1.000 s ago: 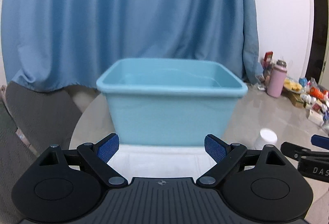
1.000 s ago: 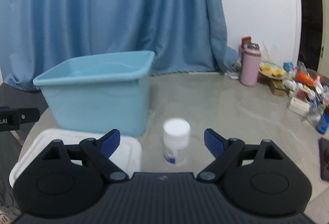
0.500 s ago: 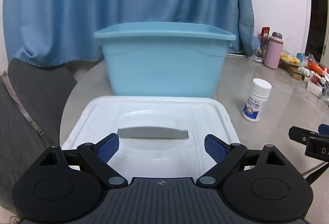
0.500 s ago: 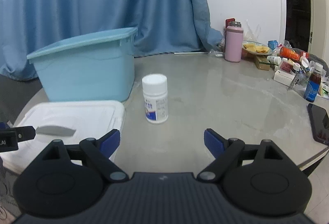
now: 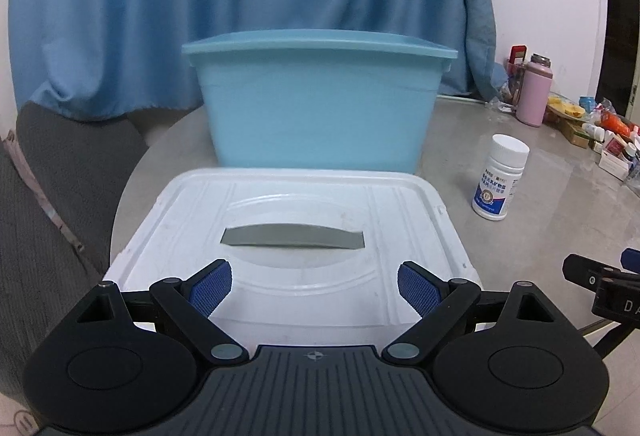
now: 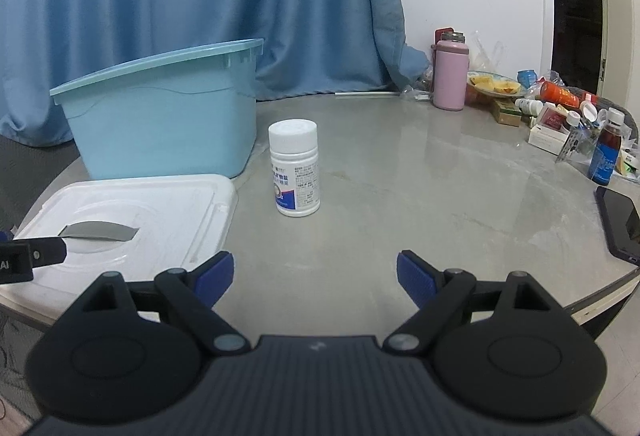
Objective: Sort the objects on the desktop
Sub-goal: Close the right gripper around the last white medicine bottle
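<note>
Bottle: white plastic, screw cap, blue-and-white printed label, upright on grey table beside blue bin and white lid. Left gripper and right gripper both spread wide, holding nothing.

Light-blue bin, white lid, white blue-labelled bottle, pink flask.

Right gripper body is showing white letters "DA", cut off at the frame edge. Left gripper body is showing "AI", also cut off. Pill bottle label is carrying print too small to read.
</note>
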### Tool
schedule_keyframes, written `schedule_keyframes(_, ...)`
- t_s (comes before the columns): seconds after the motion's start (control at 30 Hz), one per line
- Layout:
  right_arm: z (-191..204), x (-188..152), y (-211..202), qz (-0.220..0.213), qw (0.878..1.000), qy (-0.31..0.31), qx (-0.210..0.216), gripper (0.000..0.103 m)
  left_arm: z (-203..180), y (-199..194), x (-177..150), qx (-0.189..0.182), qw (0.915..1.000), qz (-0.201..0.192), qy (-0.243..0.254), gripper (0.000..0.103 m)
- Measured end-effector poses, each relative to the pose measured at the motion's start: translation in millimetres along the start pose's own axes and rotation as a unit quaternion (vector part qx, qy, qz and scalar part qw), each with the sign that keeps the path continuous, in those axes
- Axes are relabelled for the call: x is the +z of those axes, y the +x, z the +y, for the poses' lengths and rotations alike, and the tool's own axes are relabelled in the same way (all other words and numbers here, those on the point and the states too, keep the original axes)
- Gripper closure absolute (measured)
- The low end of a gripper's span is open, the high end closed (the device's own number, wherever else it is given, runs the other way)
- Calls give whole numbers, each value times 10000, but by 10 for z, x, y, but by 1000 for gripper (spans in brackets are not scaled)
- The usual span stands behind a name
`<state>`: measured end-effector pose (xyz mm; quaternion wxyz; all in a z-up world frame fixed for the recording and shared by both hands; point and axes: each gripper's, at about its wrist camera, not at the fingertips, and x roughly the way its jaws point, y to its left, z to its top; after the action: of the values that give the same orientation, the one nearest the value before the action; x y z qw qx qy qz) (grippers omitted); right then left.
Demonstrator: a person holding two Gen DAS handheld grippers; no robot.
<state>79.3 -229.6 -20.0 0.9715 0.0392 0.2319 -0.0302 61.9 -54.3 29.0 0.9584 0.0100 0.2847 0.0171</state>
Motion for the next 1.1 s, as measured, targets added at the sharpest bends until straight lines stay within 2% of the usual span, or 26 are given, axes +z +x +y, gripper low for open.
schedule_keyframes(0.43,93,77,188,-31,9999,-128,57,14,119,114,59,212,9997,-13,-110,11)
schedule_keyframes(1.1,167,274,739,115,9998,-135,31,14,219,473,247,235,9995,-19,-229,11)
